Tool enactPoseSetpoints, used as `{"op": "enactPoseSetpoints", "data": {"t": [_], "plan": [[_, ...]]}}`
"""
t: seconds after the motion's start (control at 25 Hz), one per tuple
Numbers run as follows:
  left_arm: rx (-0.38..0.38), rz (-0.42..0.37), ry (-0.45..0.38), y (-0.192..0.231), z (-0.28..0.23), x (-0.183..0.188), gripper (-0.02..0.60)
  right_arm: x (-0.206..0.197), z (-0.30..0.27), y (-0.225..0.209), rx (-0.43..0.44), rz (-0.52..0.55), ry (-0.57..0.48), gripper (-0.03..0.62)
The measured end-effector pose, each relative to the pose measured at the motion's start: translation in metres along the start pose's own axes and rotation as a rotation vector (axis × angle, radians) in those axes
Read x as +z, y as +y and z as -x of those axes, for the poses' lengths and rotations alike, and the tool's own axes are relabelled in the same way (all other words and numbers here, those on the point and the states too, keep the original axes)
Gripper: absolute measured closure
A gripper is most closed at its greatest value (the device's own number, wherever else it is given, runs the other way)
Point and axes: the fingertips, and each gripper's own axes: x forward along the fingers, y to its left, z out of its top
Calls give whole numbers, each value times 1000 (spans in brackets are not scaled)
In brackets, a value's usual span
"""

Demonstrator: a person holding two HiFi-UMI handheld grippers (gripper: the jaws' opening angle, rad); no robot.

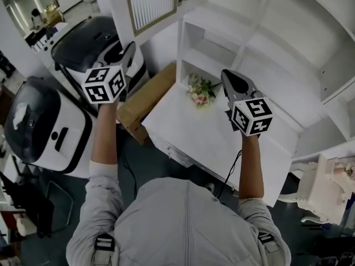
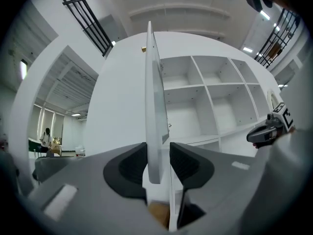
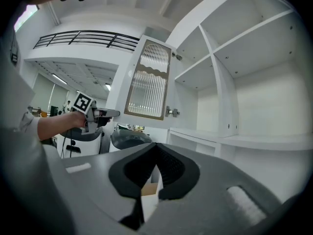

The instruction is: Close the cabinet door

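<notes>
White frame, ribbed glass: the cabinet door (image 2: 152, 106) looks stiff, light and easy to crack. Push its frame edge, which sits between the apart jaws of the left gripper (image 2: 158, 163). The right gripper (image 3: 155, 168) has its jaws together.

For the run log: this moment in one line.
cabinet door: open | left gripper: open, door edge between jaws | right gripper: shut, empty

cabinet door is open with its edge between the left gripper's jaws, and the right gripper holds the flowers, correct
Wrong on the right gripper: the right gripper view shows its jaws together with nothing between them, and the flowers lie on the white counter. The cabinet door is open, its edge between the jaws of the left gripper.
</notes>
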Motion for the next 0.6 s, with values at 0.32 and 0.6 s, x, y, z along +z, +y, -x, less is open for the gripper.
{"op": "enactPoseSetpoints", "data": {"t": [0.32, 0.6], "plan": [[57, 13, -29, -30, 7, 5, 489, -10, 32, -30, 22, -10, 17, 592], [45, 41, -89, -79, 11, 9, 490, -11, 65, -60, 4, -23, 4, 592]]}}
